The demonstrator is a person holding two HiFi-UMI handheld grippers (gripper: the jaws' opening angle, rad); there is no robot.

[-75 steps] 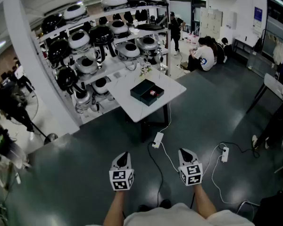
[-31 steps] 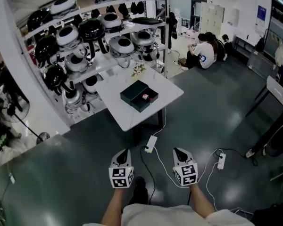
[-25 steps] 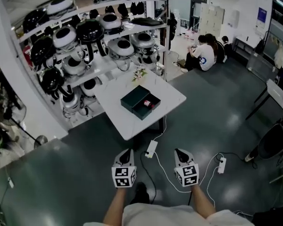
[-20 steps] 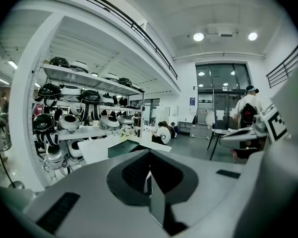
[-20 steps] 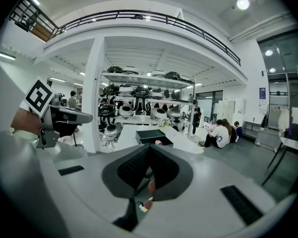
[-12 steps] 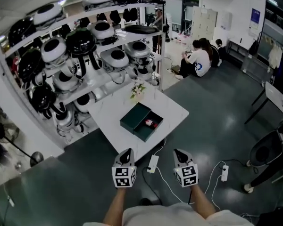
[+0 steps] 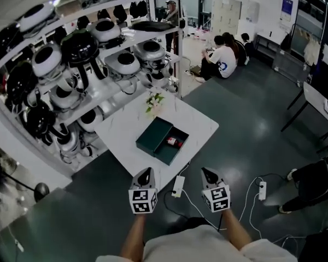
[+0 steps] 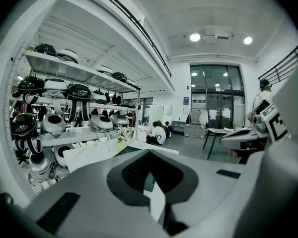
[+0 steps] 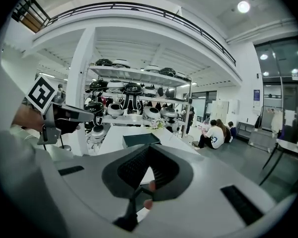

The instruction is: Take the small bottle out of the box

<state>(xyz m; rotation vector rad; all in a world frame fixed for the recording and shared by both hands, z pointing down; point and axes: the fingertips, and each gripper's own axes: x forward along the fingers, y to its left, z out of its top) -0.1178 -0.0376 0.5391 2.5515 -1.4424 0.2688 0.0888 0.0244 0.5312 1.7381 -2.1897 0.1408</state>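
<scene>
The small red-and-dark bottle (image 7: 173,142) lies in the right-hand compartment of the open dark green rectangular box (image 7: 153,135). The box sits near the front edge of the white square table (image 7: 123,130), turned at a slant to that edge. Both tools are held low over the dark floor, short of the table and well apart from the box, so the bottle is straight ahead and between them. The left gripper (image 7: 145,172) has its jaws brought together on nothing, and the right gripper (image 7: 206,172) is likewise closed and empty. In the head view the bottle stands close to midway between the two tips, perhaps a shade towards the left one. Yet it occupies the half of the box facing the right gripper, with the flat lid half on the left, so I judge the right the easier reach. The bottle is too small here to tell how its long axis runs. Whichever tool goes must first part its jaws and come in over the table edge from this side.
</scene>
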